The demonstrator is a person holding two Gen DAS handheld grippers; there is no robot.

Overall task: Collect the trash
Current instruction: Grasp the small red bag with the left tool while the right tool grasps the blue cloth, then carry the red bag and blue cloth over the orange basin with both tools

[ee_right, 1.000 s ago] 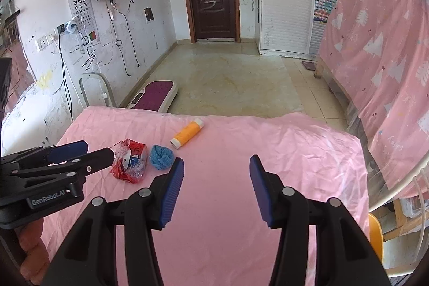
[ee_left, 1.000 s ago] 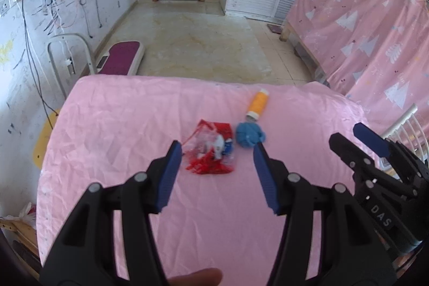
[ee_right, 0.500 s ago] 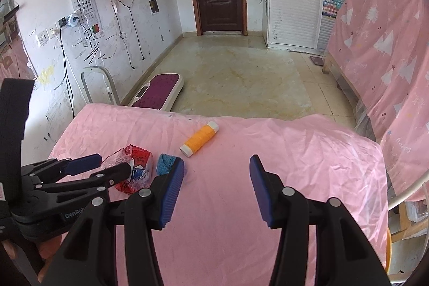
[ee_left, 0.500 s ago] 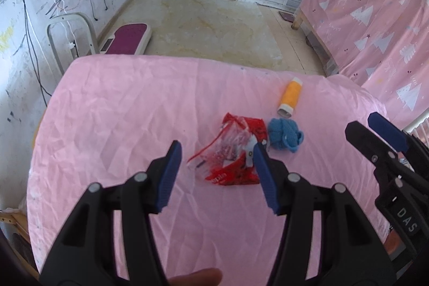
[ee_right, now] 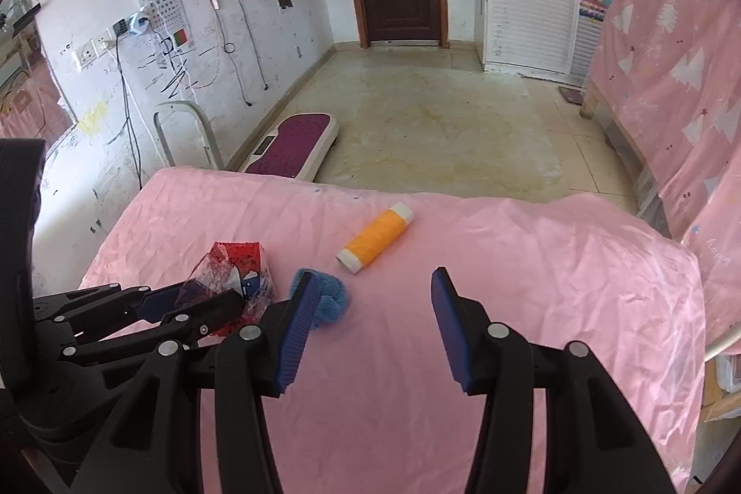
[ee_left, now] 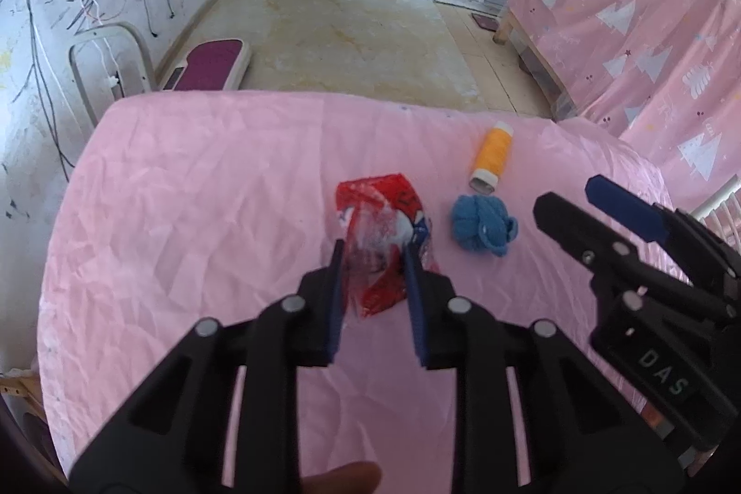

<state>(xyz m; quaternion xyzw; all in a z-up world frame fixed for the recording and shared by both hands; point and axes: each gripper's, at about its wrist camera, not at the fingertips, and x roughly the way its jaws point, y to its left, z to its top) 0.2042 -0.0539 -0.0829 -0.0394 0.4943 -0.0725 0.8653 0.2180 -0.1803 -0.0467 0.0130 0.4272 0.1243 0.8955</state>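
A crumpled red and clear plastic wrapper (ee_left: 382,225) lies on the pink table cover (ee_left: 185,216). My left gripper (ee_left: 373,262) has closed on its near end and pinches it between the blue pads. The wrapper also shows in the right wrist view (ee_right: 231,272), with the left gripper (ee_right: 204,306) on it. A blue crumpled ball (ee_left: 481,223) lies just right of the wrapper. An orange thread spool (ee_left: 493,156) lies beyond it. My right gripper (ee_right: 366,322) is open and empty, above the cover to the right of the ball (ee_right: 331,295).
The right gripper's black body (ee_left: 648,285) stands close at the right of the left gripper. The spool shows in the right wrist view (ee_right: 377,237). Beyond the table's far edge are a bare floor, a purple scale (ee_left: 208,63) and a pink curtain (ee_left: 648,8).
My left gripper moved forward over the wrapper and its jaws closed from wide open onto it. The right gripper stayed open and drifted slightly.
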